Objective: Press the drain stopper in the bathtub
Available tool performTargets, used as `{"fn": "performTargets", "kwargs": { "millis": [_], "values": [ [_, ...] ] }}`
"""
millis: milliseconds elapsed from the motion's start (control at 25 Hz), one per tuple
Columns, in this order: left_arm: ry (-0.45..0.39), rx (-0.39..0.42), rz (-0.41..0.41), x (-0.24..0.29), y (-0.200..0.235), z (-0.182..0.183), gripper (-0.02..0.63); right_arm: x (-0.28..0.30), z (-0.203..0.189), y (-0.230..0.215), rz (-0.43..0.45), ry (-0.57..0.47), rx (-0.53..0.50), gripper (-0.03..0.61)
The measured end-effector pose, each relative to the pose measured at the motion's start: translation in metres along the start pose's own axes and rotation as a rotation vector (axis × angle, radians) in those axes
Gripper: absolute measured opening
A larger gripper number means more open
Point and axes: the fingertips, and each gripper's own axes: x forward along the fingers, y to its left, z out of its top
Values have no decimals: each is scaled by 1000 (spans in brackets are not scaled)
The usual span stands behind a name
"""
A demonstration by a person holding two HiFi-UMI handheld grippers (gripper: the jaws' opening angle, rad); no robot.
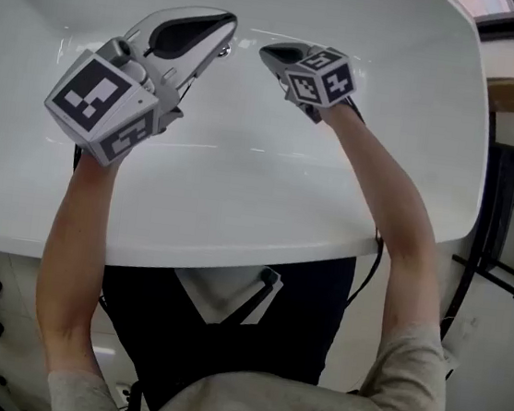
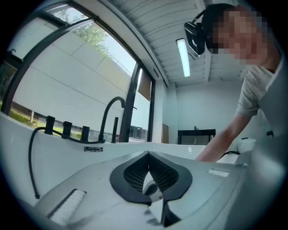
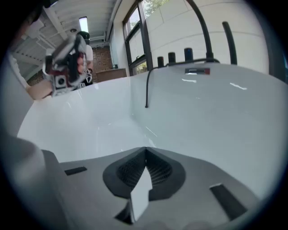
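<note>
We reach both bare forearms forward over the near rim of the white bathtub [image 1: 234, 244], elbows low and wrists raised. The left forearm [image 1: 77, 234] runs almost straight up the head view. The right forearm [image 1: 397, 199] slants in from the right towards the middle. The left gripper [image 1: 225, 28] is tilted so its marker cube sits nearest us and its jaws point away and to the right. The right gripper [image 1: 268, 52] lies just beside it, its jaws pointing left, so the two tips are near each other but apart.

In the left gripper view the left gripper [image 2: 148, 157] has its tips closed together with nothing gripped, and a black faucet [image 2: 110, 112] stands on the far rim. The right gripper [image 3: 145, 150] is likewise pinched closed and empty, facing the tub wall and a hanging black hose [image 3: 147, 90].

A small chrome glint [image 1: 225, 52] sits on the tub floor right at the left gripper's tip. It may be the drain stopper, though we cannot tell for sure.
</note>
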Motion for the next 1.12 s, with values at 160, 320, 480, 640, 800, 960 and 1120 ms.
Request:
{"fn": "performTargets", "kwargs": {
  "millis": [160,320,480,640,800,960,1120],
  "values": [
    [-9,2,-7,3,-5,10,9,78,-44,-36,-55,138,-75,2],
    [-22,-78,2,0,-2,9,9,144,-67,-50,-87,158,-86,2],
    [-59,-147,93,-6,15,17,9,188,-86,-64,-119,187,-134,2],
    [-71,-144,147,-6,20,31,9,212,-82,-77,-135,184,-131,2],
    [-59,-134,134,-3,16,29,9,226,-85,-94,-170,171,-132,2],
    [-12,-151,129,-7,15,2,9,250,-119,-85,-173,218,-168,3],
    [-1,-155,126,-4,19,-5,9,253,-136,-89,-182,260,-228,5]
  ]
}}
